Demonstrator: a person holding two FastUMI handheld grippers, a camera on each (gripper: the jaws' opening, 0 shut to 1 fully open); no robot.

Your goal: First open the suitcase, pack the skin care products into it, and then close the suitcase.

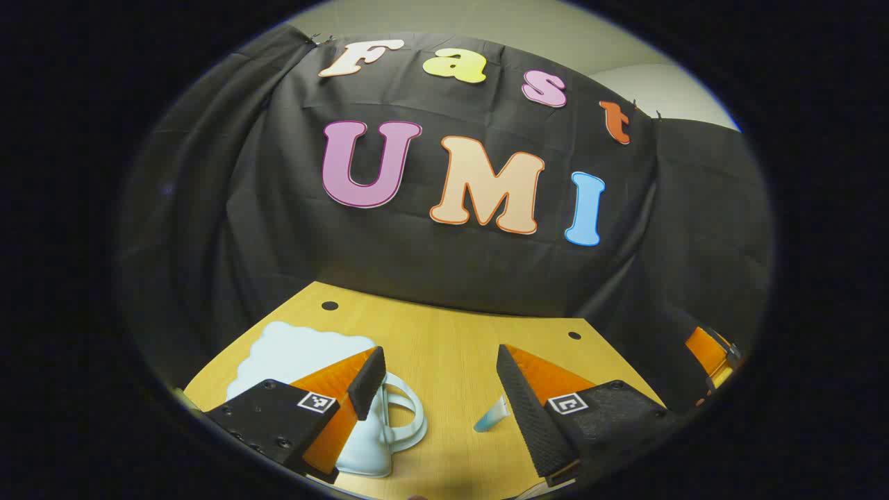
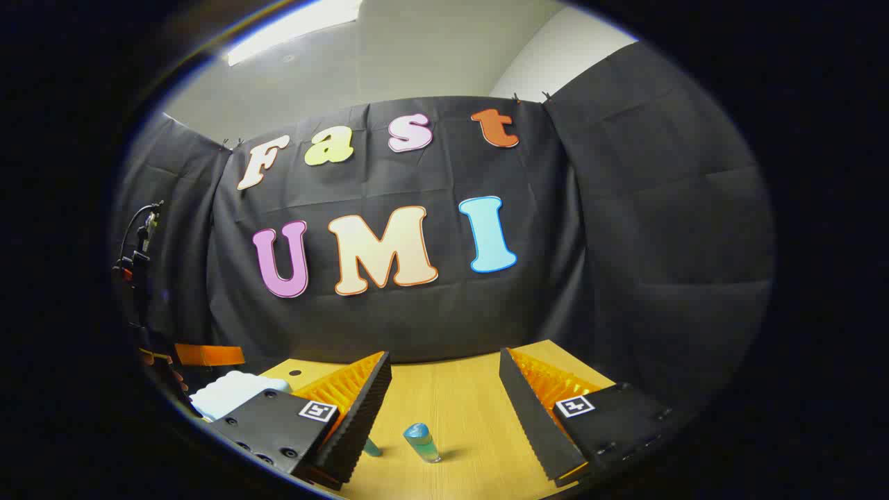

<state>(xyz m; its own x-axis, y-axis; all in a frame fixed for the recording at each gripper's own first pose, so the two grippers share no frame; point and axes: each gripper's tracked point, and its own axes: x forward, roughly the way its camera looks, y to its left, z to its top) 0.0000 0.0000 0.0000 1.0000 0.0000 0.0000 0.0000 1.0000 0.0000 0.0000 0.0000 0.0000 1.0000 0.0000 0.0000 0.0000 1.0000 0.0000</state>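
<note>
A small pale-blue suitcase (image 1: 298,354) with a scalloped outline lies flat on the wooden table (image 1: 444,347), its loop handle (image 1: 410,413) toward me. My left gripper (image 1: 441,389) hovers open above the table, its left finger over the suitcase's handle end. A teal tube (image 1: 492,415) lies just inside its right finger. In the right gripper view, a little clear bottle with a blue cap (image 2: 421,441) stands between the open fingers of my right gripper (image 2: 444,399). A teal tube end (image 2: 371,448) peeks out by its left finger. The suitcase (image 2: 226,392) sits at far left.
The black cloth wall closes off the table's far edge. Two dark holes (image 1: 329,305) mark the tabletop's back corners. The other gripper's orange body (image 1: 705,347) shows at the right rim of the left gripper view, and an orange part (image 2: 208,355) at the left of the right gripper view.
</note>
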